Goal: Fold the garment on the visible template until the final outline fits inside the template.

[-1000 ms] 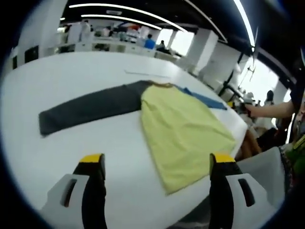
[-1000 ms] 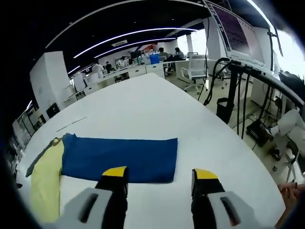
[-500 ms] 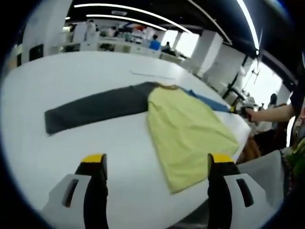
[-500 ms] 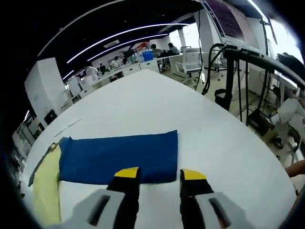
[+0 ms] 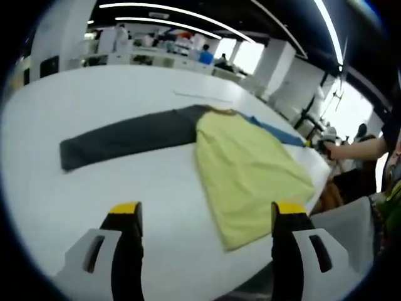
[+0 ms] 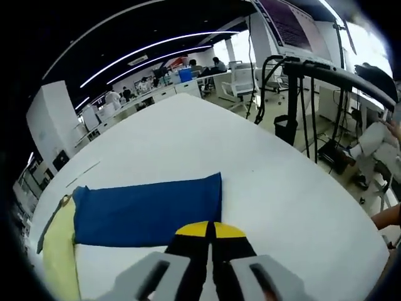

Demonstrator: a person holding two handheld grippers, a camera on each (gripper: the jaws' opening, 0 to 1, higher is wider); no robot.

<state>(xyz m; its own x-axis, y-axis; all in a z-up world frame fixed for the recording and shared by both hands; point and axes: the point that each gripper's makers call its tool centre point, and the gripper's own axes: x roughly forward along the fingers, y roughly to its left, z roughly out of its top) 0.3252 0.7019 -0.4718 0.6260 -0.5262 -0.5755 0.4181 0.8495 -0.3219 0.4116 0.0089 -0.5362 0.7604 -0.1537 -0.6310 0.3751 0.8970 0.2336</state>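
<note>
Yellow garment (image 5: 250, 172), grey and blue sleeves (image 6: 147, 210)

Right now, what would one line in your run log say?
left gripper: open above table | right gripper: shut at blue sleeve edge | garment: flat, unfolded

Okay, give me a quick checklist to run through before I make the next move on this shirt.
1. Right gripper shut at the blue sleeve near its cuff edge: jaws are together; whether cloth is caught between them, cannot tell.
2. Left gripper free for the next grab: ok, jaws wide open over the table, holding nothing.
3. Grey sleeve laid out flat: ok, stretched straight out from the yellow body.
4. Yellow body flat, no bunching: ok, though its near corner lies close to the table edge.
5. Whole garment on the table: ok, as far as the two views show.
6. Template outline located: cannot tell, no clear outline visible around the shirt.
</note>
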